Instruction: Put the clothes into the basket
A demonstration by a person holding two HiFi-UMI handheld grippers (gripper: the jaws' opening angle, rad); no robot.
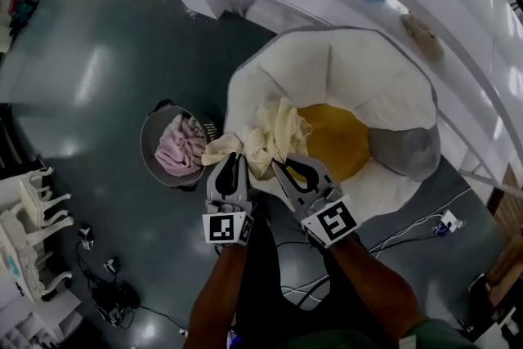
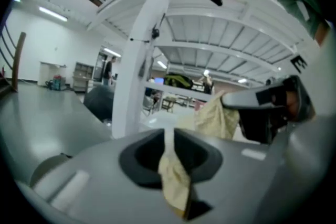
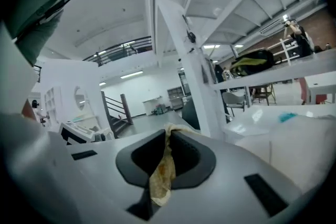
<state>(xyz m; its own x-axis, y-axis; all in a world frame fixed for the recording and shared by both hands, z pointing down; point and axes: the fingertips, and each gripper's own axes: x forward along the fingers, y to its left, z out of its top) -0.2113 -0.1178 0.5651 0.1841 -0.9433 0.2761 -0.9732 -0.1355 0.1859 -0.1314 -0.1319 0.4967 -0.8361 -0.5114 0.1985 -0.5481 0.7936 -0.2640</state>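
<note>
My left tool (image 1: 234,161) and right tool (image 1: 283,167) both pinch the crumpled pale-yellow cloth (image 1: 274,135). A pink garment (image 1: 181,147) already lies in the round metal basket (image 1: 146,131), so this cloth is what remains.

Large workshop-like lab hall: polished grey floor (image 1: 98,69), white frame post (image 2: 139,60), ceiling strip light (image 2: 52,13).

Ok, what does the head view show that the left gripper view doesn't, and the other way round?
Head view only: the pink garment lying in the basket on the floor, left of the round white seat. Left gripper view only: the left gripper seen close, its jaws shut on a fold of the cream cloth, with a white post beyond. Both: that cloth held between the left gripper and the right gripper.
</note>
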